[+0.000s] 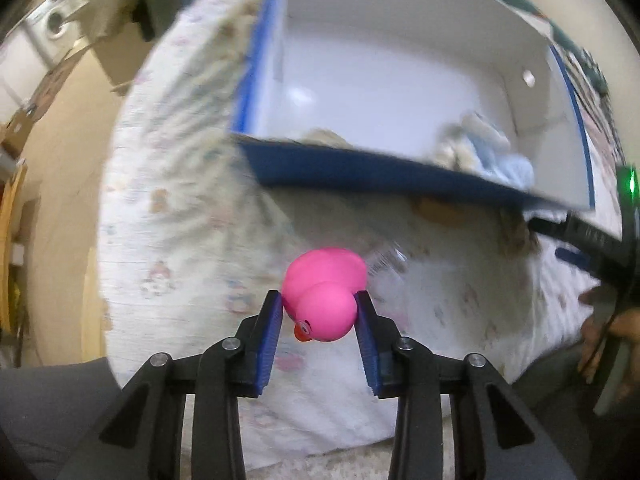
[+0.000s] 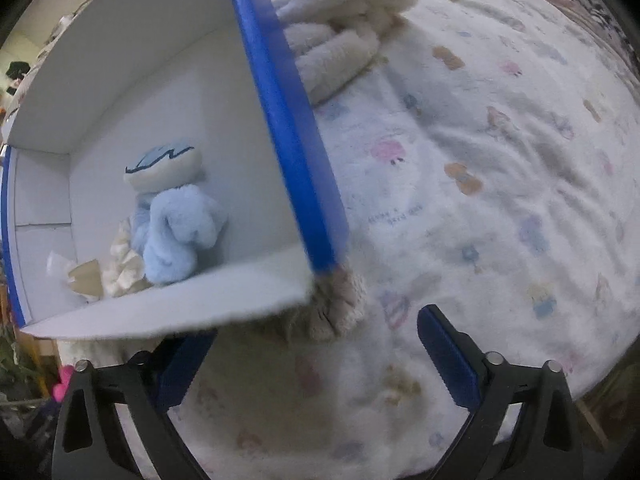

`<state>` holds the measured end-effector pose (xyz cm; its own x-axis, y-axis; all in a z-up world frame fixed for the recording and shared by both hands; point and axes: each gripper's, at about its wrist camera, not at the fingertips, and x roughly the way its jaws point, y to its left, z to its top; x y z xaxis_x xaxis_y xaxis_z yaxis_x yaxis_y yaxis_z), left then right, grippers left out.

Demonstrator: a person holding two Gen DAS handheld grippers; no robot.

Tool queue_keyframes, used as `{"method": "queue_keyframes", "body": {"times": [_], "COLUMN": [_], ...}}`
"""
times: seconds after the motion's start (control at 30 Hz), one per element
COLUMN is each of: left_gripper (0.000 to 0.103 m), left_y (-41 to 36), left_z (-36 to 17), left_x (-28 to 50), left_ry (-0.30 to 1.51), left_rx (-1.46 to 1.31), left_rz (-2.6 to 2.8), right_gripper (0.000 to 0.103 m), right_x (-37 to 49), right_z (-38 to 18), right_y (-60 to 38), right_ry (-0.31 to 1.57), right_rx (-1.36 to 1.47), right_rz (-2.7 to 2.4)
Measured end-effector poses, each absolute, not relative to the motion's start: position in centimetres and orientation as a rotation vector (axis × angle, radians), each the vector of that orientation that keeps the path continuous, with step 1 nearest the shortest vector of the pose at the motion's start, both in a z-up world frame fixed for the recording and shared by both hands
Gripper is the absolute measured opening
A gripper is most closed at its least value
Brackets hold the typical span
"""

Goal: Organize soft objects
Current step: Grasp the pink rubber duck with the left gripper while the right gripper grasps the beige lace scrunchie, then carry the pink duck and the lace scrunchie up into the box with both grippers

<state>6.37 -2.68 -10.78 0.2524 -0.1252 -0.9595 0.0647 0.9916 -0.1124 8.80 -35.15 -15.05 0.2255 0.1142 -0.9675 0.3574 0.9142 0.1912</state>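
One pink duck (image 1: 322, 296) pinched in left gripper (image 1: 319, 300), right gripper (image 2: 316, 354) agape; lift clear of box (image 1: 360, 172) rim at upper frame.

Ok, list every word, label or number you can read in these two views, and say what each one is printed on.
None can be read for certain.
Small two-line dark print on the white cartoon-patterned blanket: too blurred to read.
Blue-and-white cardboard box: no lettering shows.
Pink rubber duck and light blue plush toy: no text.
Green light at the left view's right edge: a lamp, not a sign.
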Motion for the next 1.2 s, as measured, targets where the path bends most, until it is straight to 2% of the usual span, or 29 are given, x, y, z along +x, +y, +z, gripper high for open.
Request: {"method": "queue_keyframes", "body": {"times": [0.1,0.13,0.17,0.23,0.27,0.3,0.37,0.5,0.83,1.2], "left_gripper": [0.033,0.032,0.025,0.025,0.025,0.025,0.025,0.025,0.025,0.025], "left_y": [-0.6,-0.1,0.2,0.7,0.8,0.8,0.5,0.2,0.3,0.8], "left_z": [-10.7,-10.7,-10.8,-11.1,-11.1,-11.1,-11.1,-11.3,-11.5,-11.4], "left_x": [6.4,6.6,6.8,6.7,7.0,7.2,7.5,7.3,7.4,7.2], "left_ry": [1.3,1.3,1.302,1.313,1.318,1.322,1.323,1.334,1.332,1.308], "left_rx": [-0.099,-0.111,-0.122,-0.14,-0.146,-0.148,-0.149,-0.163,-0.152,-0.112], "left_rz": [-0.076,-0.062,-0.052,-0.047,-0.047,-0.046,-0.051,-0.081,-0.066,-0.019], "right_gripper": [0.085,0.084,0.081,0.066,0.054,0.036,0.018,0.014,0.014,0.014], "right_x": [9.6,9.9,10.0,10.4,10.5,10.5,10.5,10.2,7.2,6.3], "right_z": [-16.1,-16.4,-16.7,-17.0,-17.1,-17.2,-17.2,-16.0,-12.0,-11.4], "right_y": [-34.4,-34.1,-34.0,-33.9,-33.8,-33.8,-33.8,-33.6,-29.6,-28.1], "right_ry": [1.379,1.387,1.394,1.399,1.401,1.401,1.396,1.358,1.278,1.255], "right_rx": [0.411,0.411,0.401,0.37,0.357,0.351,0.359,0.384,0.42,0.401], "right_rz": [-0.146,-0.135,-0.132,-0.129,-0.133,-0.135,-0.13,-0.084,0.127,0.197]}}
